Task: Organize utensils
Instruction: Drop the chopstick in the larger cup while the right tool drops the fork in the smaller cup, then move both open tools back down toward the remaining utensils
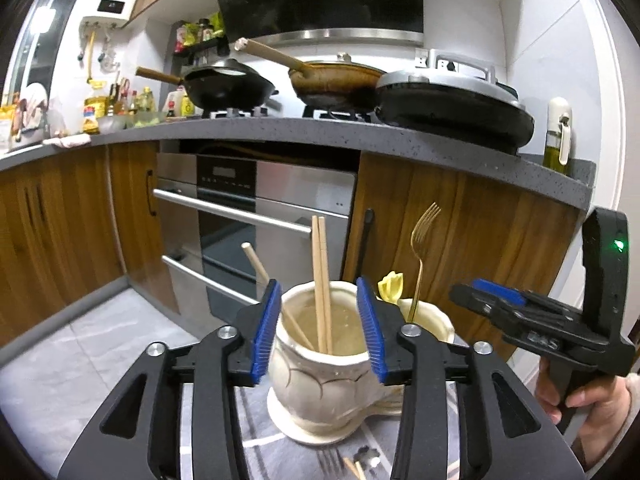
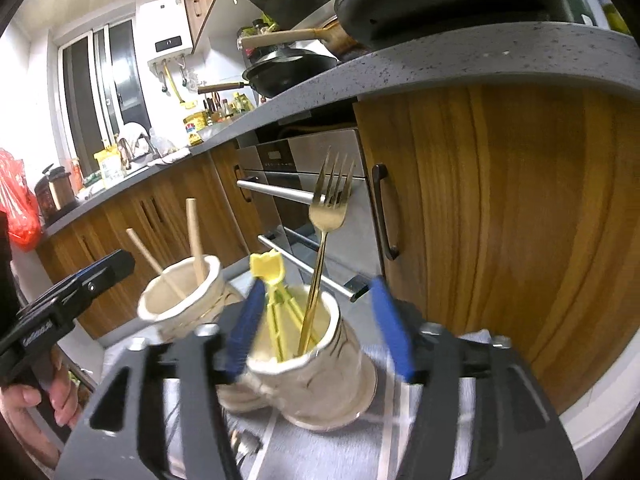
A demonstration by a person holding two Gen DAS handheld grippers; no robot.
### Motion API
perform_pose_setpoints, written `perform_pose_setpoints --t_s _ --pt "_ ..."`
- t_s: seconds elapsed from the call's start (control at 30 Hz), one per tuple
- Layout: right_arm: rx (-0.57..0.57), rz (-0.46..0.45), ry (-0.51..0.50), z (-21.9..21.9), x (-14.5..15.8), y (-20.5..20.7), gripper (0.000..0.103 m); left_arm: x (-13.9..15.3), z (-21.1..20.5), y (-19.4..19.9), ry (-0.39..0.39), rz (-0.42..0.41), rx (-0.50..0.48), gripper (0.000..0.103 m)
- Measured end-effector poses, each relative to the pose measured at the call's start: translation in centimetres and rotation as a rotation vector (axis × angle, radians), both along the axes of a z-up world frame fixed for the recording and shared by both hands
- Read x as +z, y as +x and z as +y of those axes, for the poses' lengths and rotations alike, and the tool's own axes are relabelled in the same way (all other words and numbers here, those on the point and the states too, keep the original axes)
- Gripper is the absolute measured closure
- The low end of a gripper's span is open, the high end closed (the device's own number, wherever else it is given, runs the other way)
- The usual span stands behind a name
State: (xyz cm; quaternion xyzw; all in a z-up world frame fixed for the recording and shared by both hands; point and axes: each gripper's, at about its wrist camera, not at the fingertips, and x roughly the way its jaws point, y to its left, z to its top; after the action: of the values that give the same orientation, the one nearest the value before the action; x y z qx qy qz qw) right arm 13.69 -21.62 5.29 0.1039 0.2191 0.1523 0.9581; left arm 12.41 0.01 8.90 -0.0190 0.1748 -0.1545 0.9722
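Observation:
Two cream ceramic cups stand side by side on a grey cloth. The left cup (image 1: 320, 368) holds several wooden chopsticks (image 1: 322, 280); it also shows in the right wrist view (image 2: 180, 300). The right cup (image 2: 316, 372) holds a gold fork (image 2: 326, 240) and a yellow plastic utensil (image 2: 276, 300); in the left wrist view the fork (image 1: 420, 256) rises behind the left cup. My left gripper (image 1: 318, 320) is open with its blue pads on either side of the left cup's rim. My right gripper (image 2: 320, 328) is open around the right cup's rim.
More utensils lie on the cloth near my left gripper's base (image 1: 356, 464). Wooden cabinets (image 2: 500, 220) and a steel oven (image 1: 256, 216) stand close behind the cups. The grey counter (image 1: 320, 128) above carries pans.

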Motion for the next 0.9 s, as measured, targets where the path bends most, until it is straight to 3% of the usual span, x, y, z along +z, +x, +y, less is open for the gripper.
perform_pose_setpoints --t_s 0.2,0.23,0.27,0.3,0.4,0.63,0.9 --pt "0.018 0.002 -0.028 -0.3 0.4 -3.5 0.018 1.1 0.7 -2.5 0.003 -0.009 0.039 0.051" --pt "0.022 -0.004 -0.031 -0.4 0.6 -4.0 0.014 1.1 0.8 -2.8 0.005 -0.007 0.046 0.042" --pt "0.024 -0.013 -0.037 -0.4 0.8 -4.8 0.012 1.3 0.9 -3.3 0.007 -0.007 0.063 0.023" --pt "0.025 -0.019 -0.044 -0.5 0.9 -5.3 0.008 1.5 1.1 -4.0 -0.001 -0.019 0.084 0.019" --pt "0.030 -0.050 -0.082 -0.7 1.5 -7.4 0.006 2.2 1.4 -5.3 -0.017 -0.022 0.097 0.016" --pt "0.045 -0.071 -0.120 -0.9 2.1 -10.2 0.006 3.3 0.6 -8.2 0.033 -0.035 0.139 0.011" --pt "0.038 -0.048 -0.135 -1.9 1.5 -12.3 0.005 2.5 0.6 -10.3 0.078 0.006 0.173 0.009"
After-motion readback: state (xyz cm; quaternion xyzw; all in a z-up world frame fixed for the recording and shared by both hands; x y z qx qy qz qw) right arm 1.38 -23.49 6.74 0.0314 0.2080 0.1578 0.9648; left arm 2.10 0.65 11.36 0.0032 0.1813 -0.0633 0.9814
